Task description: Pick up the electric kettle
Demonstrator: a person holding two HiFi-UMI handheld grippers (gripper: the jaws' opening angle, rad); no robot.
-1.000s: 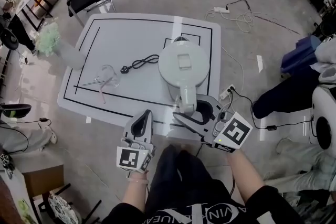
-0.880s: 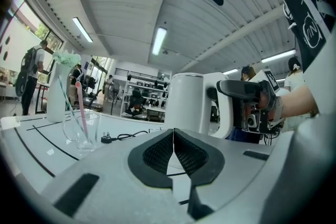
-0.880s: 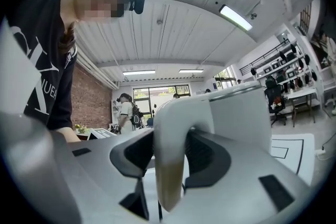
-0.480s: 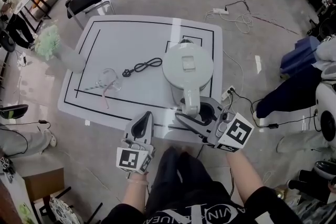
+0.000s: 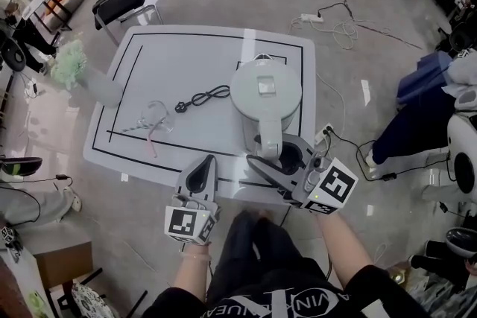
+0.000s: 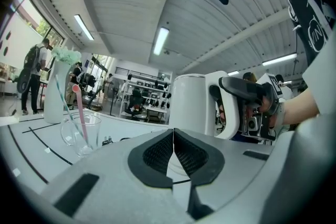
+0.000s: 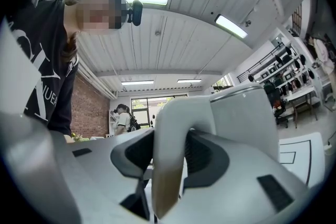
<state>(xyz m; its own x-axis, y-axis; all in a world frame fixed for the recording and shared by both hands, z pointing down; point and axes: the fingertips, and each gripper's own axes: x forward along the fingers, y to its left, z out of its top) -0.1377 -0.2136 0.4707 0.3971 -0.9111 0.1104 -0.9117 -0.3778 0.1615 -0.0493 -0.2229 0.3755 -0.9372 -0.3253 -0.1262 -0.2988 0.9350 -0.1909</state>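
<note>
The white tabletop point(image 5: 186, 56) carries the electric kettle point(image 5: 265, 89) on its right part, near the near edge. The kettle stands upright: long axis vertical, lid up, handle point(image 5: 269, 138) pointing toward the person.

Progress: the approach and the grasp appear complete. The right claw point(image 5: 277, 160) is clenched on the handle, one pad on each side. The lift appears not yet done, since the kettle base seems to rest on the tabletop.

The left claw point(image 5: 200, 179) hangs beside the near edge, pads pressed together, nothing between them.
</note>
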